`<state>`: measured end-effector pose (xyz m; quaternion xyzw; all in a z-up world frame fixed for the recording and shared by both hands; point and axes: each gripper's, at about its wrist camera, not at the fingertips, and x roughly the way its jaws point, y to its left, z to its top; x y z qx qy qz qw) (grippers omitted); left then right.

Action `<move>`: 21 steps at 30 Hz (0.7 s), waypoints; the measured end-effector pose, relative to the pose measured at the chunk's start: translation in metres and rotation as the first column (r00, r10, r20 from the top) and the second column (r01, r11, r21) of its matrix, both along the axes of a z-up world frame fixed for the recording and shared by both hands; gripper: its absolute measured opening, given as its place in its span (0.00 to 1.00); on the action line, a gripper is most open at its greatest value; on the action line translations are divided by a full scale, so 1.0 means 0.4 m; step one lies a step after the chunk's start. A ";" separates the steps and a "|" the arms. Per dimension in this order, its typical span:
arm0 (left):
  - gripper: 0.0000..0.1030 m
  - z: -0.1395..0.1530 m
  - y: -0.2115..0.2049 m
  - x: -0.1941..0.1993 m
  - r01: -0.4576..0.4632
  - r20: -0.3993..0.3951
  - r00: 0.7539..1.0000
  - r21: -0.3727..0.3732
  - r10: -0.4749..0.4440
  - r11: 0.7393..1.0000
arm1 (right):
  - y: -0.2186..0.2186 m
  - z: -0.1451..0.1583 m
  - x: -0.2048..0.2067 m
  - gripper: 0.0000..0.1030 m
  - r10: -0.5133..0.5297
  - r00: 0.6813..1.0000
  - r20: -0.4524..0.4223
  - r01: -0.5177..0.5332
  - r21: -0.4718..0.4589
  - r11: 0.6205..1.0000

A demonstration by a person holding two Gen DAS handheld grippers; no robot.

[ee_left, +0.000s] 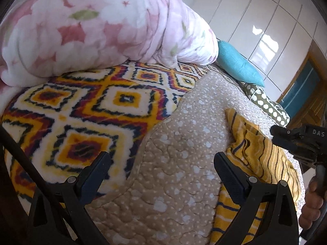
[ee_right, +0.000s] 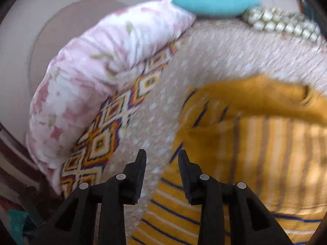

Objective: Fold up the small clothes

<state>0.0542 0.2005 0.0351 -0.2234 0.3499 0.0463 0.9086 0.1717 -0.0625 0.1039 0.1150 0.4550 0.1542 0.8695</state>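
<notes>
A small yellow garment with dark and white stripes (ee_left: 259,155) lies rumpled on a beige dotted quilt (ee_left: 179,163) on a bed. My left gripper (ee_left: 162,163) is open wide and empty above the quilt, just left of the garment. In the right wrist view the garment (ee_right: 245,153) fills the right half, partly folded over itself. My right gripper (ee_right: 162,159) is open with a narrow gap and holds nothing, over the garment's left edge. The right gripper's body (ee_left: 298,140) shows at the right edge of the left wrist view.
A pink floral blanket (ee_left: 92,26) is bunched at the back of the bed. A diamond-patterned fleece (ee_left: 81,106) lies left of the quilt. A teal cushion (ee_left: 239,63) and a dotted cushion (ee_left: 267,106) sit at the far edge. White wardrobe doors (ee_left: 265,20) stand behind.
</notes>
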 end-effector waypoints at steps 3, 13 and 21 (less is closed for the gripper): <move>0.97 0.009 -0.031 -0.008 0.031 0.016 0.999 0.011 -0.031 0.999 | -0.022 -0.032 0.013 0.19 -0.051 0.998 -0.031 0.048 -0.100 0.994; 0.97 0.002 -0.071 0.003 0.088 0.008 0.996 0.034 -0.088 0.996 | 0.056 -0.155 0.197 0.17 -0.066 0.992 -0.108 0.033 -0.290 0.957; 0.98 -0.020 -0.098 0.016 0.129 -0.013 0.992 0.078 -0.128 0.989 | 0.032 -0.116 0.184 0.32 -0.063 0.989 -0.135 0.036 -0.199 0.979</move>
